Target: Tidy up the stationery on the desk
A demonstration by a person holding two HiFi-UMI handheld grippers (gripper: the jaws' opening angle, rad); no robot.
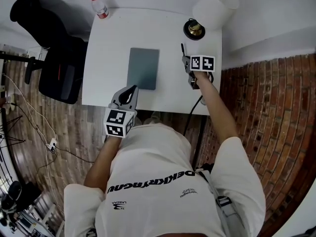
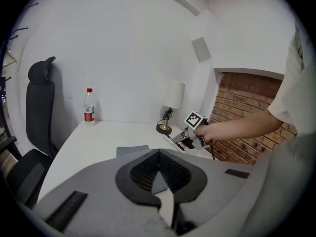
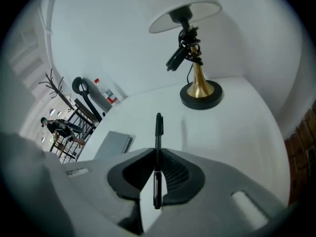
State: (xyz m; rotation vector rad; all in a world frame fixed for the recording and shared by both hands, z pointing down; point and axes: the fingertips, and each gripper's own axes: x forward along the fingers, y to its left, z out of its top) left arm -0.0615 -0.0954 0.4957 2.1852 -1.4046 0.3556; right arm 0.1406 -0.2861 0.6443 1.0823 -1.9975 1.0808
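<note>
My right gripper (image 3: 157, 154) is shut on a black pen (image 3: 158, 132), which sticks out forward from the jaws above the white desk (image 3: 237, 127). In the head view that gripper (image 1: 186, 62) hangs over the desk's right side with the pen (image 1: 182, 50) pointing to the back. A grey notebook (image 1: 143, 68) lies flat in the middle of the desk (image 1: 108, 43). My left gripper (image 1: 132, 90) hovers at the front edge, just before the notebook's near end, its jaws closed with nothing between them. In the left gripper view the notebook (image 2: 129, 150) shows beyond the shut jaws (image 2: 159, 154).
A gold-based lamp (image 1: 194, 29) with a white shade (image 1: 215, 6) stands at the back right. A water bottle (image 1: 99, 6) with a red cap stands at the back left corner. A black office chair (image 1: 52, 48) is left of the desk. A brick wall (image 1: 266, 107) runs along the right.
</note>
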